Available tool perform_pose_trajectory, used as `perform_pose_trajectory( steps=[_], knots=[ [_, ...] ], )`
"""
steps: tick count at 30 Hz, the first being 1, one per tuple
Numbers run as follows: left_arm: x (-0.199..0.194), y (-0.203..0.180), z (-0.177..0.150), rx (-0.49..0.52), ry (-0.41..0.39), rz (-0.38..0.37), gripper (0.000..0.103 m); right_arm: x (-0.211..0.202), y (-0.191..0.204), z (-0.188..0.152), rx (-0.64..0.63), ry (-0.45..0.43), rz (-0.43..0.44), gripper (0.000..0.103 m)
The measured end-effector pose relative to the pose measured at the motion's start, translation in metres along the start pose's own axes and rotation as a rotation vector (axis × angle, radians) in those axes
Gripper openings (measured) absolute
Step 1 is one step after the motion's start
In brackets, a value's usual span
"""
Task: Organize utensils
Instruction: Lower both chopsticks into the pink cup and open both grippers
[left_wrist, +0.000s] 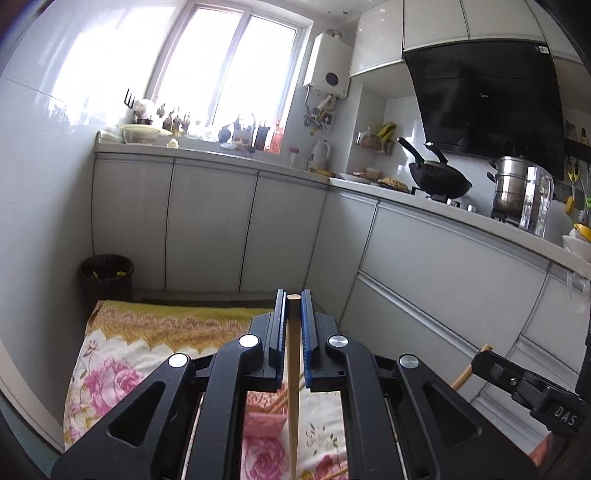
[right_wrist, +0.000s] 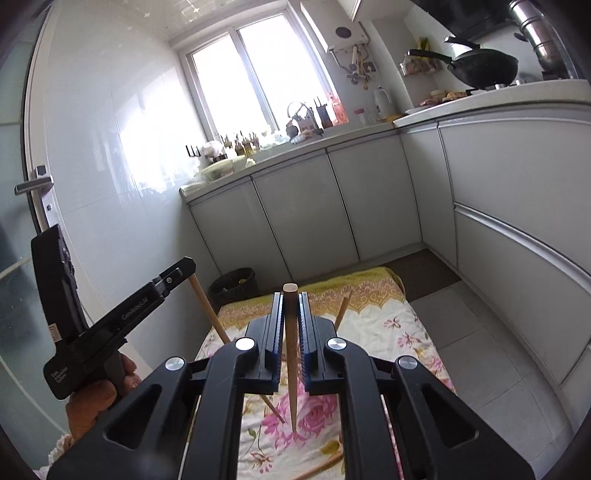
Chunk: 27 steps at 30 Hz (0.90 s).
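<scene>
Nearest your lens, the black two-finger left tool (left_wrist: 293, 306) with blue ribbed pads is clamped on a pale square-ended wooden chopstick (left_wrist: 293, 369), which runs upright between the pads, its top end showing just above their tips and its shaft dropping out of view below. Your right tool (right_wrist: 290, 304), the same black build, is clamped on a round-ended wooden chopstick (right_wrist: 291, 354) with a dark band near the top; its pointed tip hangs above the floral quilted cloth (right_wrist: 388, 332) spread on the kitchen floor.

From the right wrist view, your left tool appears at the left, gripped by your hand (right_wrist: 92, 402), its chopstick slanting down towards the cloth. From the left wrist view, your right tool enters from the lower right with its chopstick end poking past the fingers.

Below, more loose wooden chopsticks (right_wrist: 341, 314) lie on the cloth, and a pink box (left_wrist: 264, 424) sits beneath your left tool with sticks jutting from it. A dark woven waste basket (left_wrist: 107, 275) stands beyond the cloth against the white cabinets (left_wrist: 210, 225). On the kitchen surface (left_wrist: 424, 199) to the right, a black wok (left_wrist: 439, 179) rests beside a steel pot (left_wrist: 511, 188).
</scene>
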<state>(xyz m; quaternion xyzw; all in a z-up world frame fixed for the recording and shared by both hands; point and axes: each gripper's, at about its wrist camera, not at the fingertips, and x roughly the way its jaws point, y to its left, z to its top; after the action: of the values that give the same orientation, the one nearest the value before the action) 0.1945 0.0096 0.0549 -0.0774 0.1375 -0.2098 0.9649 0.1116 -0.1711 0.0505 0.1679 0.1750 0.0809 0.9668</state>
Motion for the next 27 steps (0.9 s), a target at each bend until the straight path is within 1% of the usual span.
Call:
perform_pose_trajectory(
  steps=[4,7,10,12,13,14,15,16,17,20,21,22,27],
  knots=[
    [0.035,-0.001,0.017,0.039,-0.067,0.048,0.006,0.012,0.003,0.031,-0.019,-0.073,0.008,0.008],
    [0.064,0.002,0.015,0.075,-0.087,0.087,0.006,0.028,0.003,0.043,-0.033,-0.102,0.010,0.008],
    [0.090,0.014,0.006,0.058,-0.078,0.094,0.007,0.048,-0.001,0.047,-0.043,-0.113,0.004,0.008],
    [0.107,0.025,-0.002,0.023,-0.044,0.089,0.008,0.064,-0.004,0.046,-0.042,-0.105,0.000,0.008],
    [0.113,0.030,-0.007,0.004,-0.025,0.091,0.019,0.073,-0.007,0.045,-0.034,-0.096,-0.001,0.008],
    [0.114,0.034,-0.012,-0.009,-0.018,0.097,0.026,0.081,-0.010,0.044,-0.024,-0.086,0.000,0.008],
    [0.111,0.038,-0.015,-0.020,-0.024,0.100,0.039,0.087,-0.012,0.042,-0.018,-0.081,-0.002,0.008],
    [0.106,0.041,-0.017,-0.028,-0.035,0.102,0.049,0.093,-0.015,0.040,-0.012,-0.079,-0.005,0.008],
    [0.099,0.044,-0.018,-0.032,-0.048,0.108,0.052,0.098,-0.017,0.038,-0.007,-0.075,-0.006,0.008],
    [0.072,0.053,-0.013,-0.057,-0.076,0.105,0.056,0.112,-0.020,0.034,-0.001,-0.057,-0.013,0.008],
    [0.061,0.057,-0.011,-0.070,-0.085,0.103,0.058,0.115,-0.020,0.032,-0.001,-0.051,-0.015,0.008],
    [0.052,0.060,-0.010,-0.081,-0.092,0.113,0.062,0.119,-0.019,0.031,-0.002,-0.048,-0.017,0.008],
    [0.007,0.079,-0.010,-0.133,-0.131,0.137,0.064,0.134,-0.009,0.022,-0.037,-0.051,-0.039,0.008]
  ],
)
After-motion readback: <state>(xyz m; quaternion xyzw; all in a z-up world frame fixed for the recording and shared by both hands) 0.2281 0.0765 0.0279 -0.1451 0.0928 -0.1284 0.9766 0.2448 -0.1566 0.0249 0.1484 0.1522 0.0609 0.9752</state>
